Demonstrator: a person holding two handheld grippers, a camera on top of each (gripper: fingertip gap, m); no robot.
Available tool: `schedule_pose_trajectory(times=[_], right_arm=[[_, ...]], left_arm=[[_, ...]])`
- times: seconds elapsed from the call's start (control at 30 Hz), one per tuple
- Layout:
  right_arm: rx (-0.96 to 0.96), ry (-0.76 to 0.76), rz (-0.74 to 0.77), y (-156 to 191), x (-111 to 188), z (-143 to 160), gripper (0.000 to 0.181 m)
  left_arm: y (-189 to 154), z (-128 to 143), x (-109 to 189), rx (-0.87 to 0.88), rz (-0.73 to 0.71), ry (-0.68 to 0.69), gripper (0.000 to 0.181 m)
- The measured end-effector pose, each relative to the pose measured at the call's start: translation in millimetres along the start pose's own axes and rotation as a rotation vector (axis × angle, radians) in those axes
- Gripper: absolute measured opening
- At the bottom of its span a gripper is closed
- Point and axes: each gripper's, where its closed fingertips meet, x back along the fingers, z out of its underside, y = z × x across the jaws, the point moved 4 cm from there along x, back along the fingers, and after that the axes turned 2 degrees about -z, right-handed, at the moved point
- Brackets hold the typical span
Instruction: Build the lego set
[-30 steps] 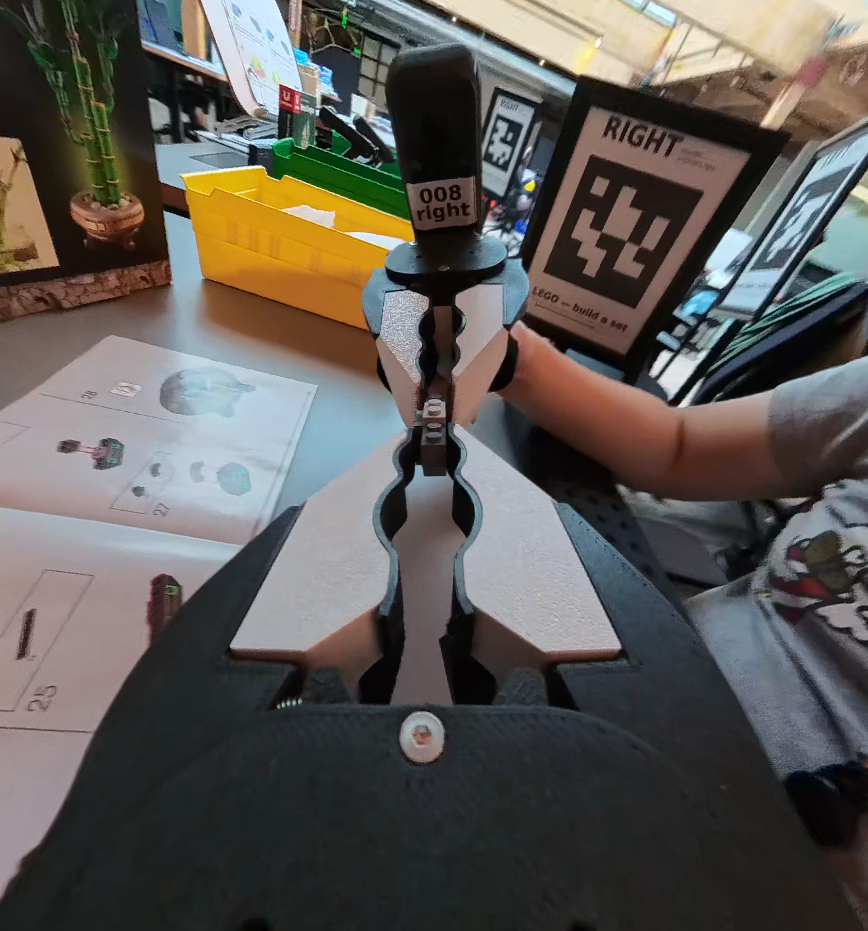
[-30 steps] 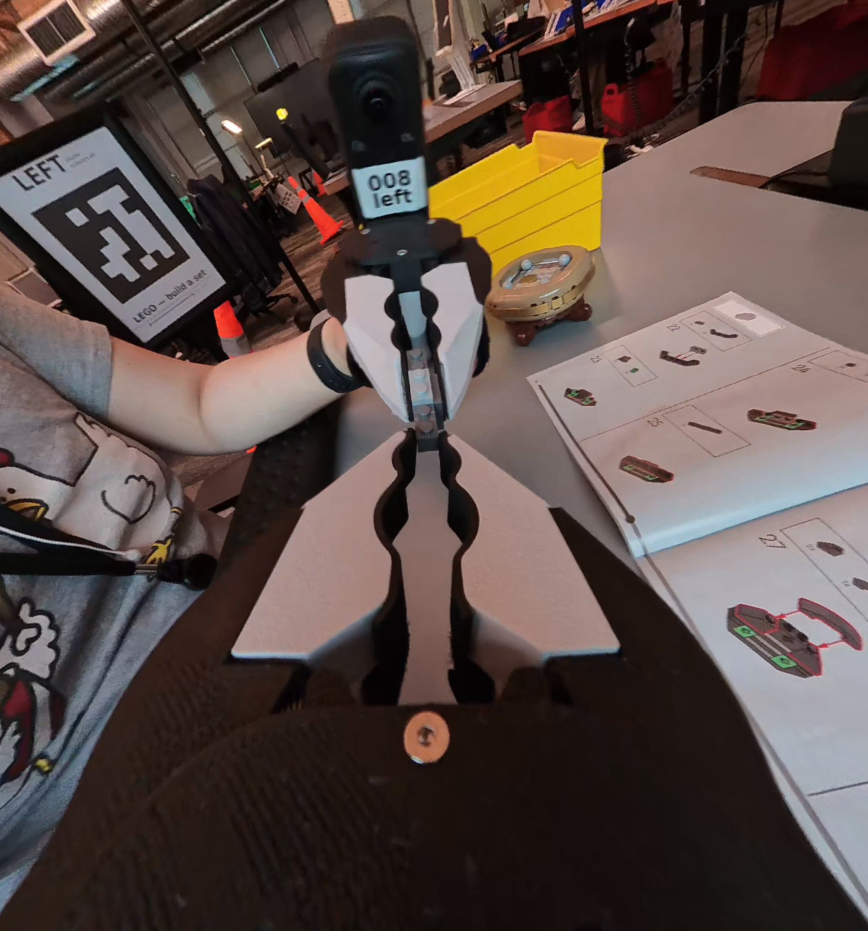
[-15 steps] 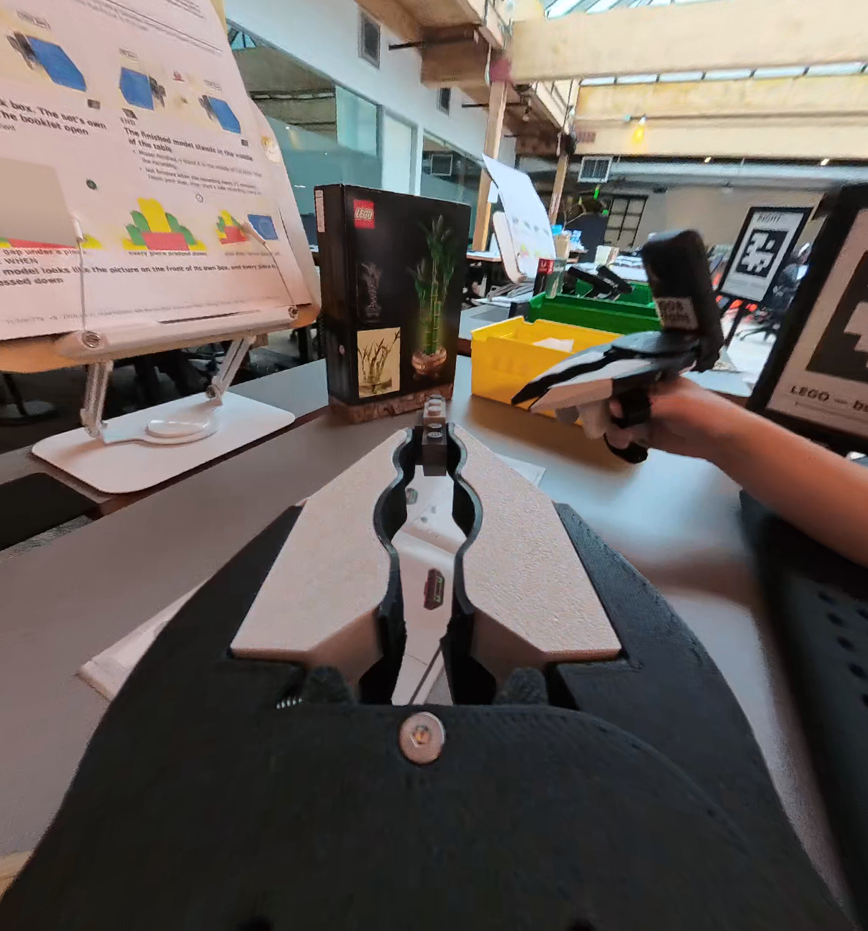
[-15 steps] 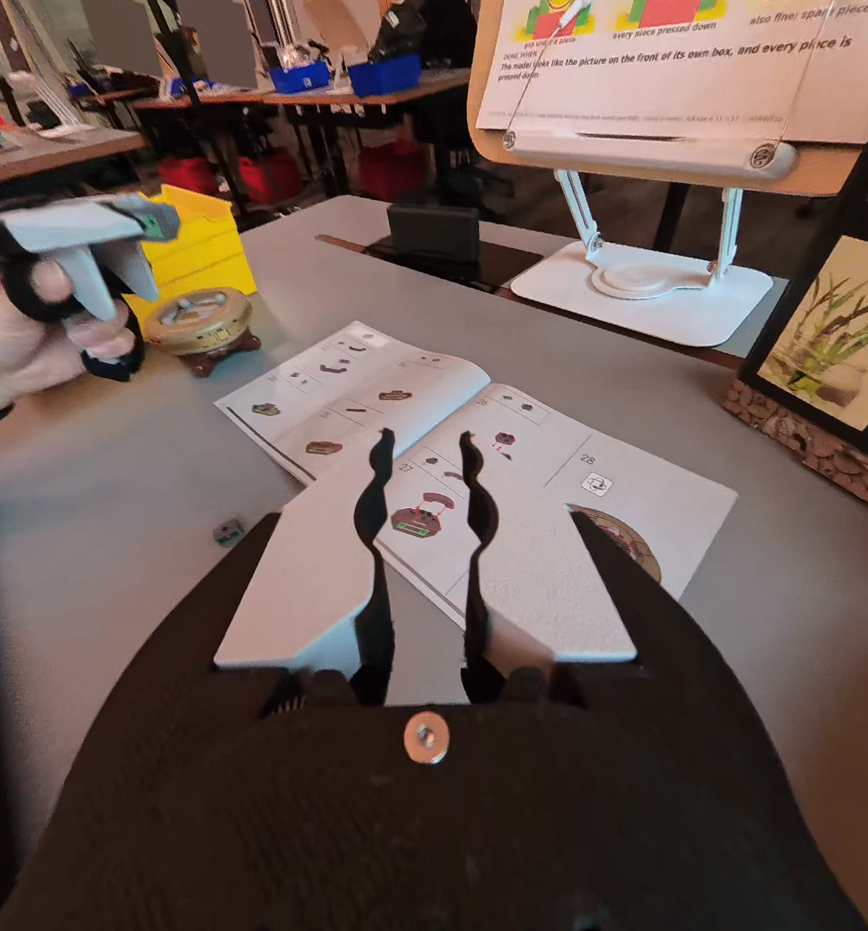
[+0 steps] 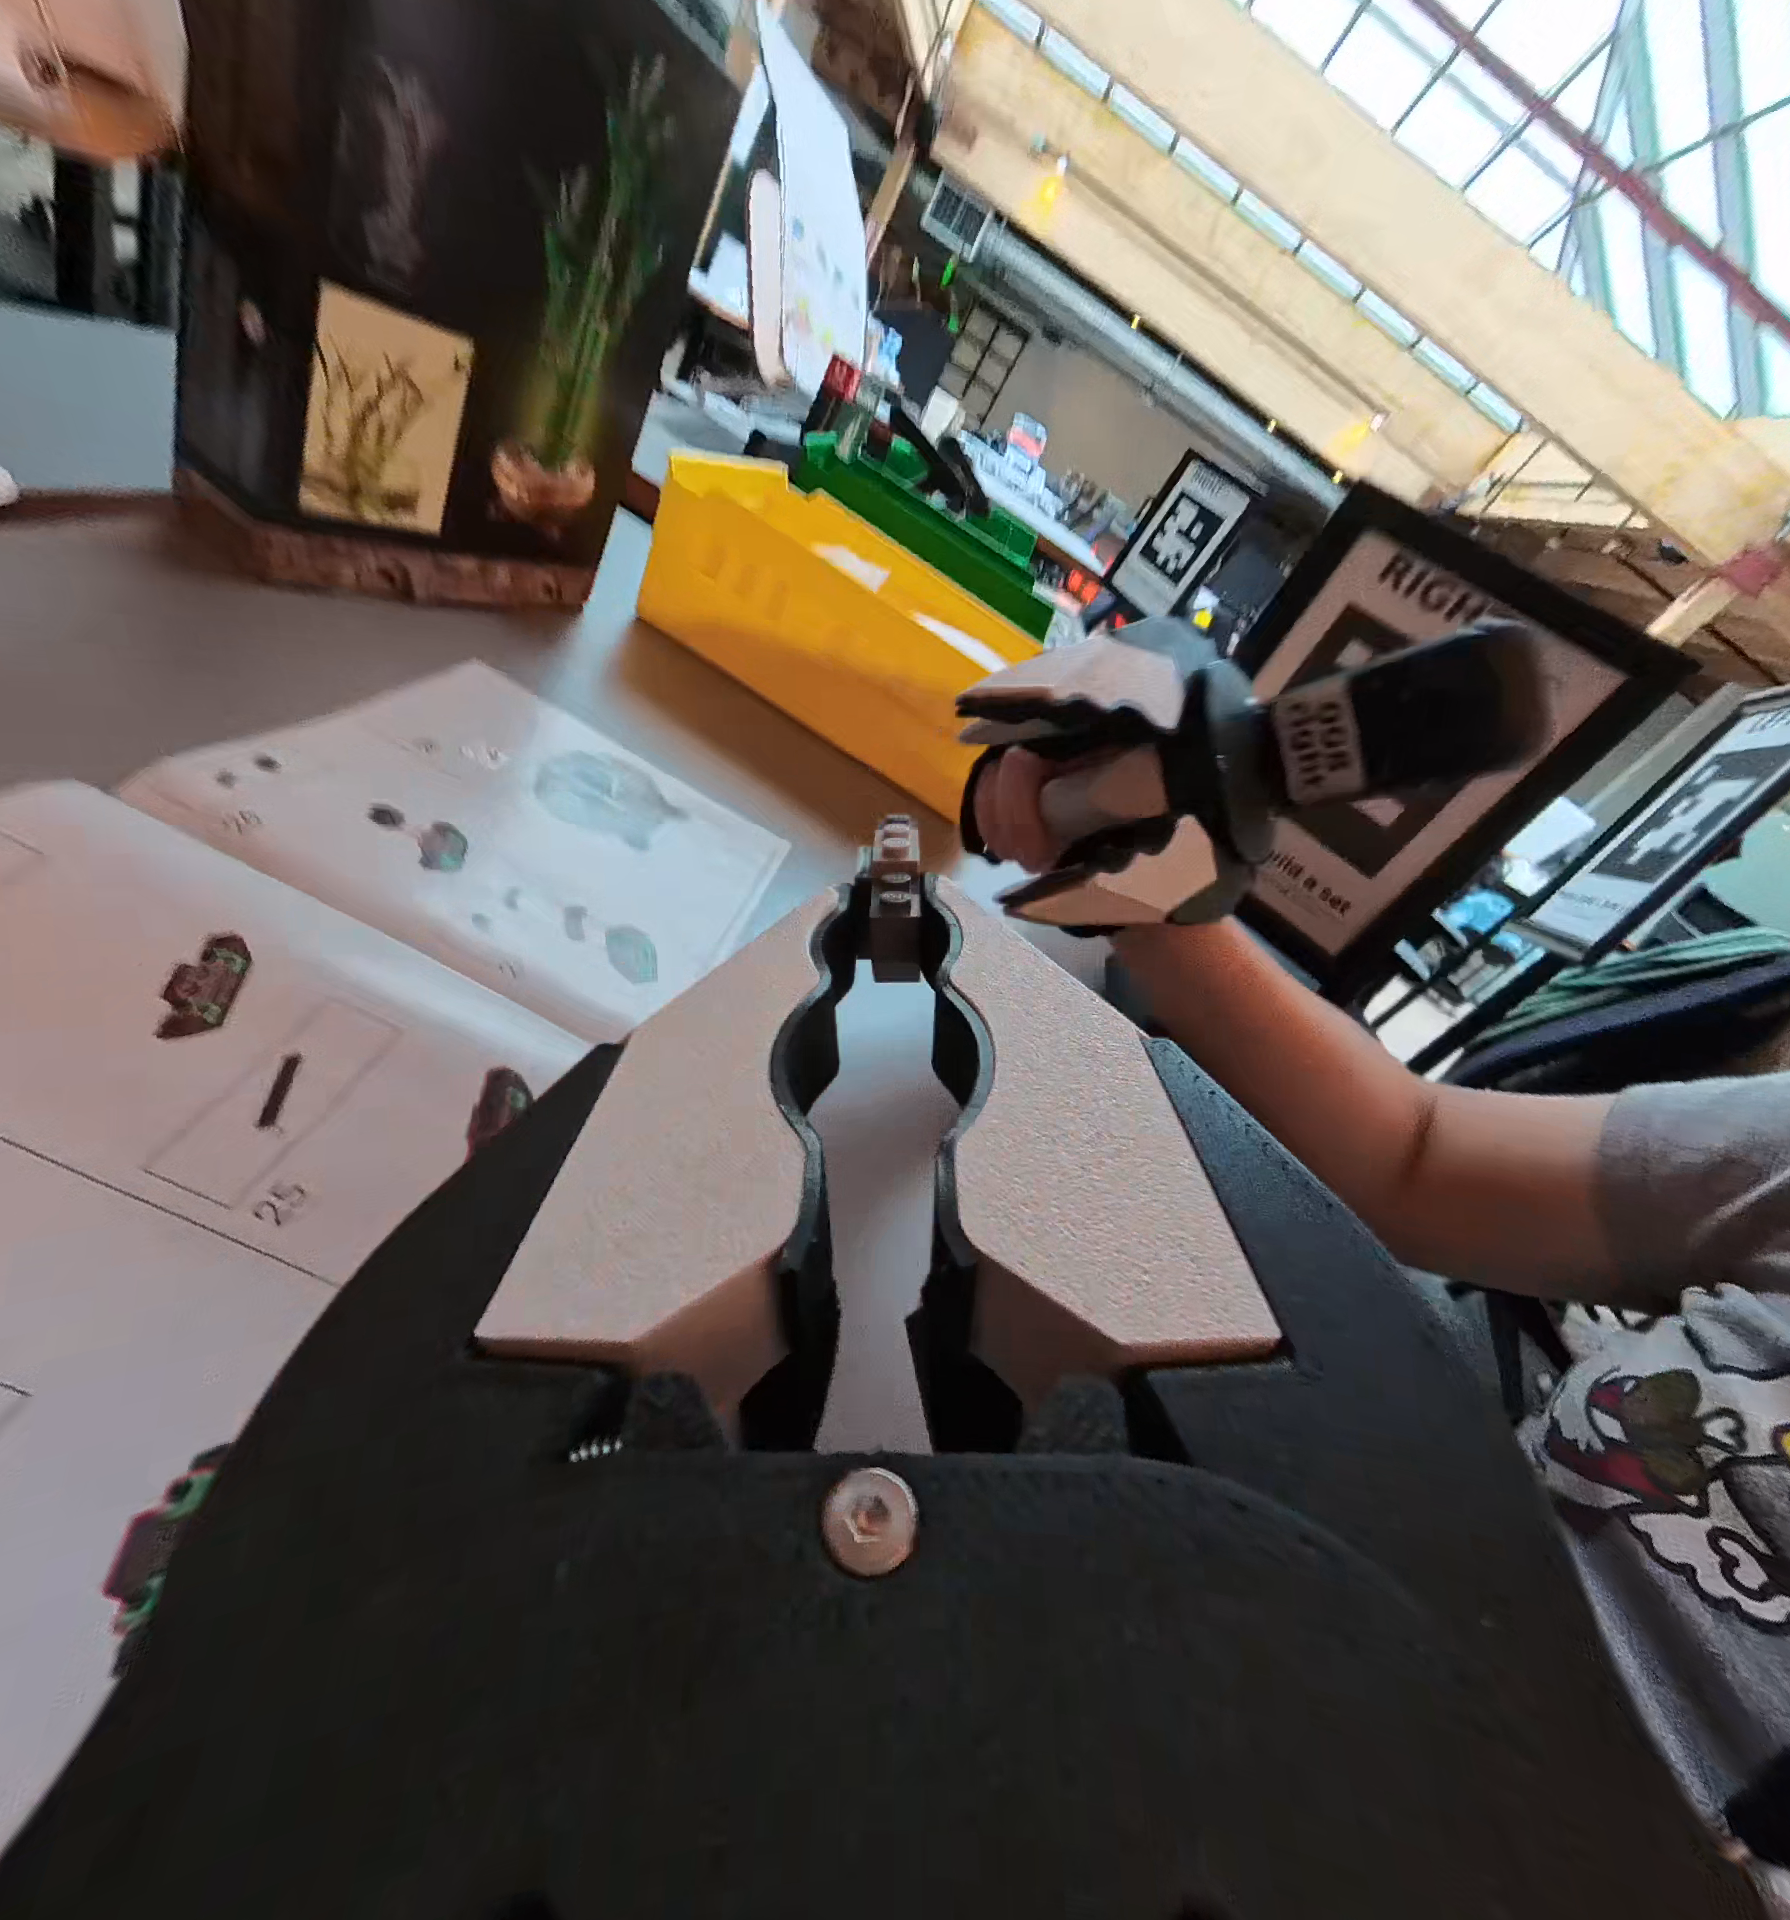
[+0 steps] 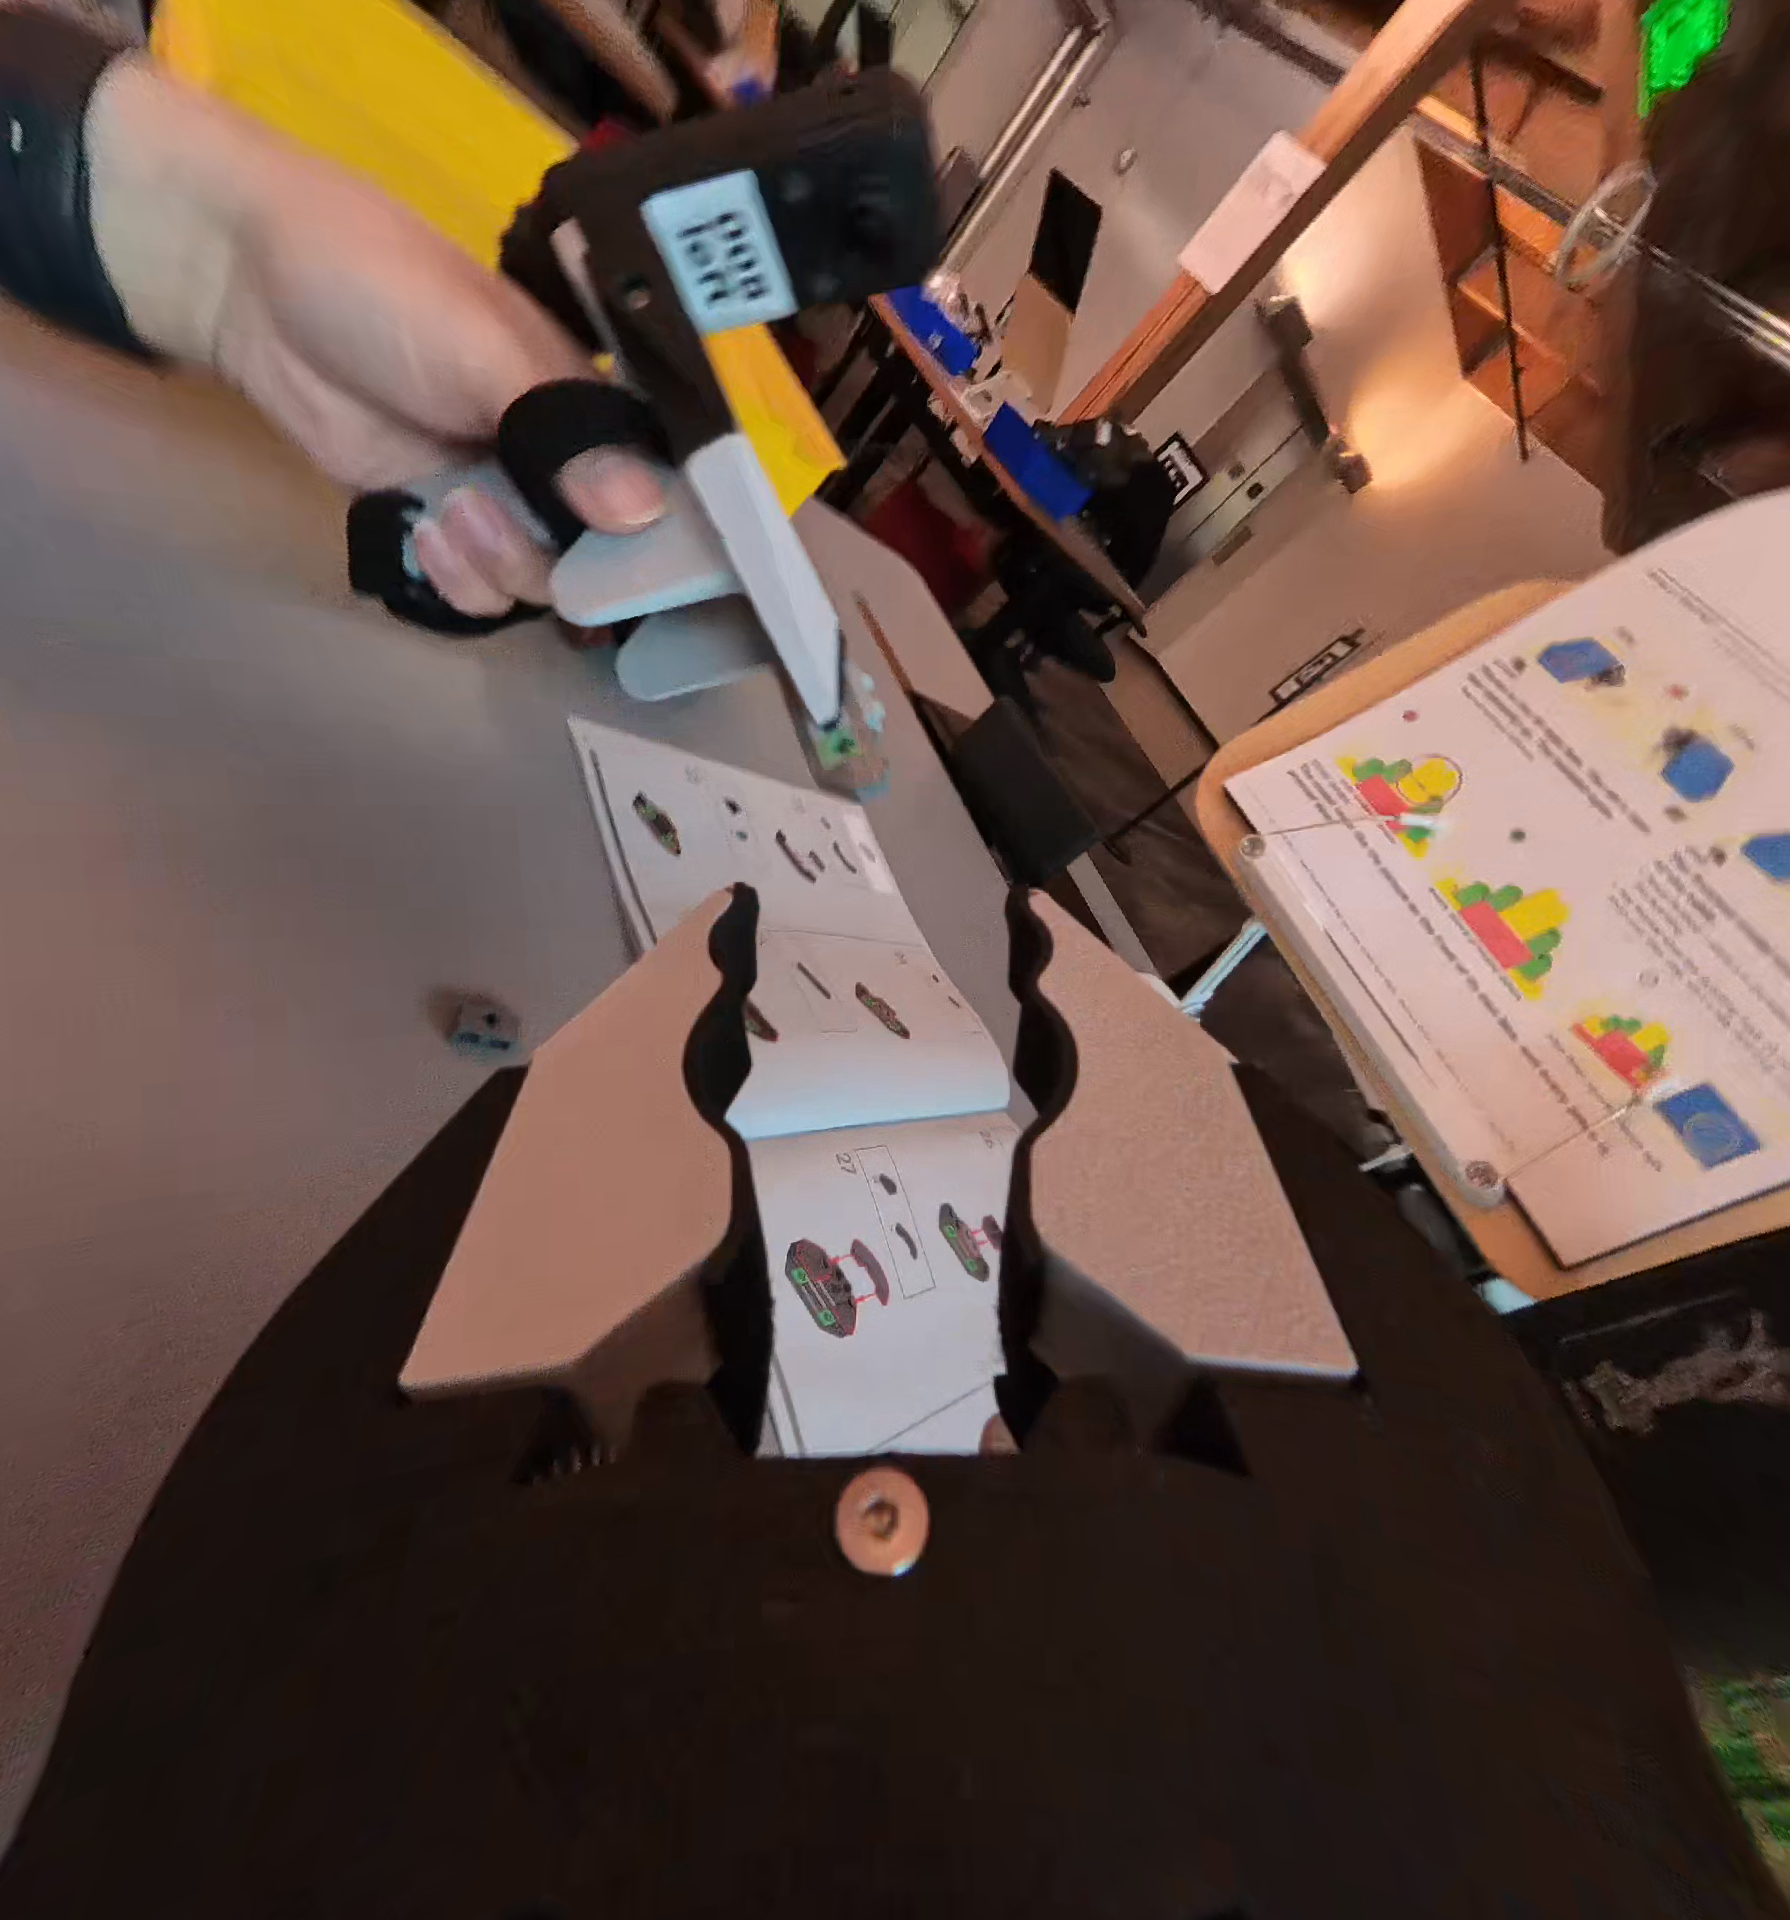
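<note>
My left gripper [image 5: 893, 904] is shut on a small dark brown lego assembly [image 5: 893, 914] with studs on top, held above the table. It also shows in the right wrist view [image 6: 831, 707], pointing down over the booklet, with the assembly [image 6: 849, 743] showing green and pale parts at its tips. My right gripper [image 6: 878, 914] is open and empty, above the open instruction booklet [image 6: 870, 1049]. In the left wrist view the right gripper [image 5: 984, 805] is just right of the assembly, turned sideways, apart from it. A small loose grey piece [image 6: 477, 1023] lies on the table.
The booklet [image 5: 351, 935] lies open on the grey table [image 5: 91, 623]. A yellow bin [image 5: 818, 623] and the set's dark box [image 5: 403, 312] stand at the back. An instruction sheet on a stand [image 6: 1597, 883] is at the right. Framed marker boards [image 5: 1410, 727] stand behind the right gripper. Spacing between my two grippers at the tips: around 6 cm. The small loose grey piece [image 6: 477, 1023] is about 12 cm from both grippers' fingertips.
One second ago both grippers held the assembly tip to tip. The right gripper let go, pulled away and opened wider. The left gripper keeps the assembly. Both views have swung and tilted.
</note>
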Motion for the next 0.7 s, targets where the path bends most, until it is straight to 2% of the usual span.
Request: schedule_pose_trajectory(times=[0.17,0.27,0.33,0.4,0.47,0.5,0.57,0.6,0.7], right_arm=[[0.050,0.057,-0.086,24.3,-17.6,1.6,0.047],[0.073,0.136,-0.063,19.5,-18.1,16.1,0.046],[-0.014,0.149,0.067,-6.7,-10.0,22.7,0.045],[-0.177,0.097,0.206,-37.0,7.3,22.5,0.045],[-0.321,-0.086,0.286,-59.2,31.7,4.8,0.044],[-0.377,-0.183,0.315,-67.4,44.5,-4.4,0.044],[-0.432,-0.313,0.341,-76.0,63.3,-14.9,0.043],[-0.434,-0.331,0.322,-75.4,65.7,-15.7,0.043],[-0.418,-0.223,0.236,-64.8,48.6,-3.2,0.043]], left_arm=[[-2.4,21.8,-18.9,0.012,-0.015,0.109,0.009],[2.1,20.0,-16.7,0.005,-0.054,0.102,0.009],[10.6,2.8,-2.3,-0.012,-0.120,0.003,0.009],[16.4,-26.9,24.6,-0.021,-0.165,-0.215,0.009],[18.7,-52.8,57.4,-0.014,-0.189,-0.429,0.009],[20.1,-60.4,70.9,-0.011,-0.207,-0.492,0.009],[21.7,-68.6,87.7,-0.019,-0.234,-0.558,0.009],[21.9,-69.8,90.8,-0.024,-0.240,-0.564,0.009],[21.9,-66.4,84.7,-0.072,-0.268,-0.511,0.008]])
